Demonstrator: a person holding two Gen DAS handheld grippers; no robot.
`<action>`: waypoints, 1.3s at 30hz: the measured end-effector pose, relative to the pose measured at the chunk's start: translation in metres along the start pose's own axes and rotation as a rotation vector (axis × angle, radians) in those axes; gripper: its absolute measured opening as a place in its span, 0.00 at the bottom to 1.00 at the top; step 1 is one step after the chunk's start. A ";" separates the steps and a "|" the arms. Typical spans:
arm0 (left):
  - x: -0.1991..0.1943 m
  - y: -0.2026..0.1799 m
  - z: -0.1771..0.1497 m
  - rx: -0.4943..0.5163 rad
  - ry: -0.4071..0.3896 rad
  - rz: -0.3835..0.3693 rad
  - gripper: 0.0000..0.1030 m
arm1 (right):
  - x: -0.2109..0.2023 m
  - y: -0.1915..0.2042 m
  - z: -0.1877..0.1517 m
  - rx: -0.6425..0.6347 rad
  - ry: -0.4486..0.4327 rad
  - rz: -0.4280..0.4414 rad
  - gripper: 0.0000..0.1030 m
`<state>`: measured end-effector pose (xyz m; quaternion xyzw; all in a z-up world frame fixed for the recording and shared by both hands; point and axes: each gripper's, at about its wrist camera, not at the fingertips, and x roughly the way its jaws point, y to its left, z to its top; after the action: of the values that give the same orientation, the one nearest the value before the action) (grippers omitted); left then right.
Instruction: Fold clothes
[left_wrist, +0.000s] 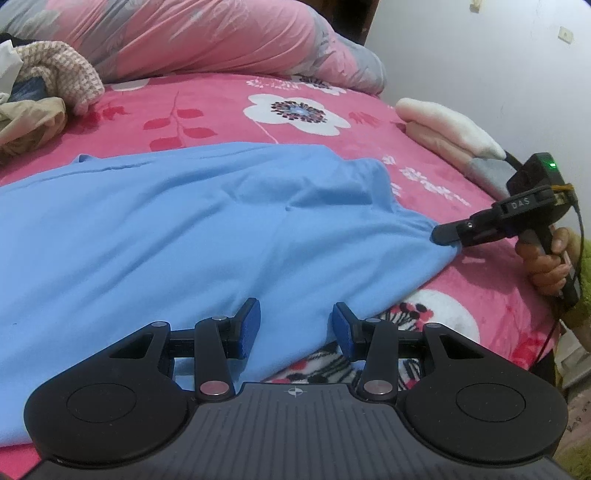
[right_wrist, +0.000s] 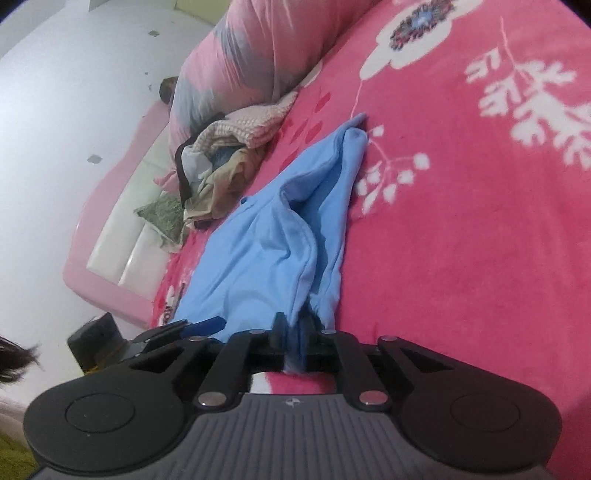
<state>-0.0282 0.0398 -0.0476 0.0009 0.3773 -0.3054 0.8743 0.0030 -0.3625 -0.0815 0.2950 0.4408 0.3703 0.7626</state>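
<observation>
Blue-padded fingers (left_wrist: 251, 325) of the left gripper (left_wrist: 295, 325) stand parted over the near edge of the blue garment (left_wrist: 184, 229), cloth lying in the gap between them, pads clear of it on both sides, so nothing is pinched there. Over on the other side, the right gripper (right_wrist: 291, 332) has its fingers drawn close together with a bunch of blue fabric caught between the pads; that one is gripping the garment's corner. From the left wrist view you can see it side-on, its black tip biting the cloth's far right edge, a hand (left_wrist: 550, 258) wrapped round the handle below.

And the garment itself: spread wide across the pink floral blanket (left_wrist: 221, 114) on the bed, mostly flat on the left, rumpled and ridged toward the held corner. In the right wrist view it runs away from the gripper in a long creased strip, a fold standing up along its middle.

Containers? None to call in either view, everything lies loose on the bed. A heap of unfolded clothes (right_wrist: 221, 162) sits beside the big pink and grey quilt (left_wrist: 207, 37) at the far side, a knitted beige piece (left_wrist: 62, 70) on top. Well apart from that, near the right edge of the bed, a small stack of folded pale items (left_wrist: 447, 129) lies against the wall side. Pink bed frame (right_wrist: 110, 236) shows past the heap.
</observation>
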 end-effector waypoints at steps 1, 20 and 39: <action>0.000 0.000 0.000 0.003 0.001 0.002 0.42 | -0.003 0.006 -0.004 -0.039 -0.009 -0.001 0.15; -0.008 0.001 -0.007 0.035 -0.004 -0.009 0.42 | -0.033 0.036 -0.019 -0.257 -0.004 -0.164 0.06; -0.007 0.011 -0.010 -0.007 -0.038 -0.062 0.43 | 0.068 0.038 0.067 -0.238 -0.080 -0.355 0.02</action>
<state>-0.0319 0.0547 -0.0526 -0.0196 0.3617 -0.3310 0.8713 0.0739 -0.2937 -0.0529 0.1353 0.4083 0.2677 0.8622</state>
